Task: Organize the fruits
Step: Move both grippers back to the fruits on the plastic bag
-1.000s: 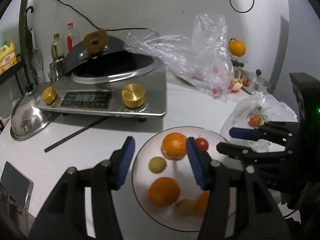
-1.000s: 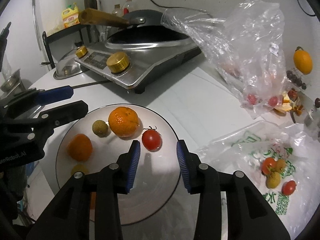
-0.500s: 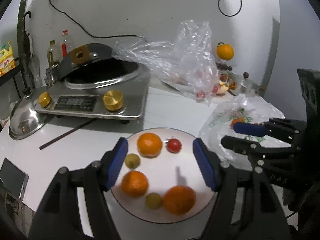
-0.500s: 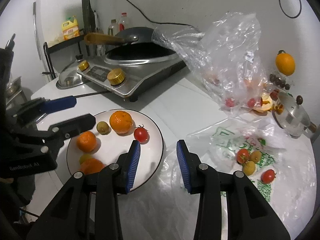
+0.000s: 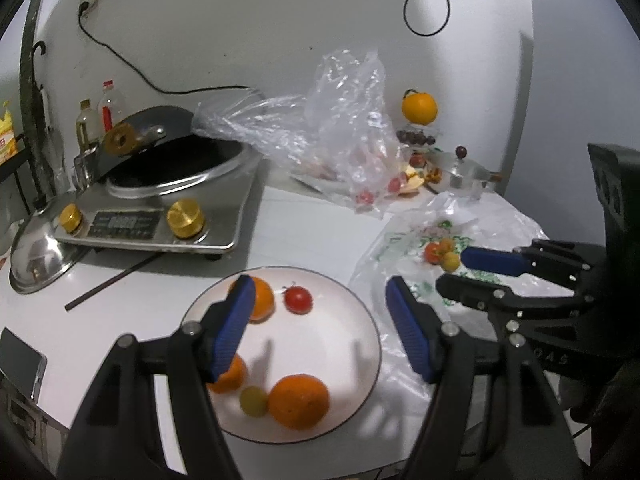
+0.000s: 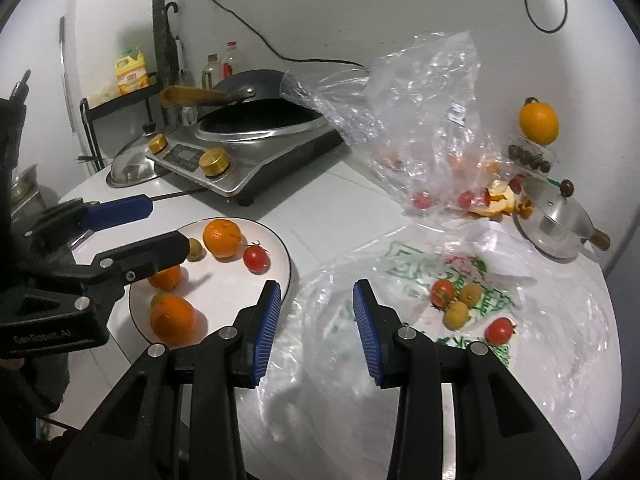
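Observation:
A white plate (image 5: 360, 320) (image 6: 276, 240) holds three oranges, a red tomato (image 5: 298, 299) (image 6: 256, 258) and small green-yellow fruits. My left gripper (image 5: 320, 312) is open and empty above the plate. My right gripper (image 6: 316, 312) is open and empty over the edge of a printed plastic bag (image 6: 400, 264), right of the plate. On that bag lie two tomatoes and small yellow fruits (image 6: 456, 314) (image 5: 450, 260).
An induction cooker with a wok (image 5: 160, 200) (image 6: 248, 148) stands at the back left. A crumpled clear bag (image 5: 340, 140) (image 6: 420, 120) with tomatoes lies behind. A small steel pot (image 6: 556, 220), an orange (image 6: 538, 122), a pot lid (image 5: 36, 248) and a phone (image 5: 18, 364) are around.
Both grippers have pulled back and up from the plate. The left gripper has opened wider. The right gripper has shifted right, from over the plate to over the printed bag.

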A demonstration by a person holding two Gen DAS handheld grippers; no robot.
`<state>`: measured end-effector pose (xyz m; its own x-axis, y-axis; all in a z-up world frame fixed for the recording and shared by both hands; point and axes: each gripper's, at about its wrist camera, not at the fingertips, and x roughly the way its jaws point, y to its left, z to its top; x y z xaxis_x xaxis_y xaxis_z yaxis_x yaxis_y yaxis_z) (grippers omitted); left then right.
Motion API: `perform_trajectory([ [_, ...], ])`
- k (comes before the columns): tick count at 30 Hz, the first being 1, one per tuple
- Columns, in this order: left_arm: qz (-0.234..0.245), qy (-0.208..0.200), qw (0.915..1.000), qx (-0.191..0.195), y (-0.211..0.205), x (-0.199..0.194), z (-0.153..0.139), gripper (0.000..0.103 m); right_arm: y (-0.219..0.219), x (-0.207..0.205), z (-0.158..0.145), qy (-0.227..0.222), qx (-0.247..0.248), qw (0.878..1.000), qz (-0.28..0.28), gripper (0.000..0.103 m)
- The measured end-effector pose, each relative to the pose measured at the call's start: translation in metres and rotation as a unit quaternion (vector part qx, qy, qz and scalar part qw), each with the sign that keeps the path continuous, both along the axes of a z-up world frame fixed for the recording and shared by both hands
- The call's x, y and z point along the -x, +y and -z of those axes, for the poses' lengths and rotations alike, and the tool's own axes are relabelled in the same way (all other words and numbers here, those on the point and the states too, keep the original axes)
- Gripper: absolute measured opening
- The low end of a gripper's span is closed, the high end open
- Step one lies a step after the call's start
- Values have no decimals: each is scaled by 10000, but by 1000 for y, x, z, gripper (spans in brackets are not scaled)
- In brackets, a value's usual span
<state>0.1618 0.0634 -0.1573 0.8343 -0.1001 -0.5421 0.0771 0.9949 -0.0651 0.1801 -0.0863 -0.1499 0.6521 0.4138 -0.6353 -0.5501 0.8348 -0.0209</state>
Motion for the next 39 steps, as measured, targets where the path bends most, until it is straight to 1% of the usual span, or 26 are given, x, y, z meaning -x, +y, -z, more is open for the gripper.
perform_trajectory([
  [6, 104, 35, 9999, -42, -16, -2, -1, 69, -16, 1, -1, -12, -65, 10000, 75, 40],
  [11, 198, 86, 9997, 61, -27, -5, -1, 71, -30, 1, -2, -36, -112, 9998, 141, 40],
  [14, 245, 79, 9997, 54, -36, -8, -3, 72, -41, 0, -3, -55, -145, 9997, 193, 40],
  [21, 432, 103, 9990, -29, -63, -17, -3, 73, -60, -4, -3, -73, -225, 9993, 290, 40],
  [29, 551, 195, 9983, 1, -85, -31, -2, 72, -82, -16, -4, -96, -290, 9987, 409, 40],
  [39, 665, 281, 9974, -87, -113, -55, 5, 72, -114, -35, 1, -73, -299, 9976, 621, 40],
])
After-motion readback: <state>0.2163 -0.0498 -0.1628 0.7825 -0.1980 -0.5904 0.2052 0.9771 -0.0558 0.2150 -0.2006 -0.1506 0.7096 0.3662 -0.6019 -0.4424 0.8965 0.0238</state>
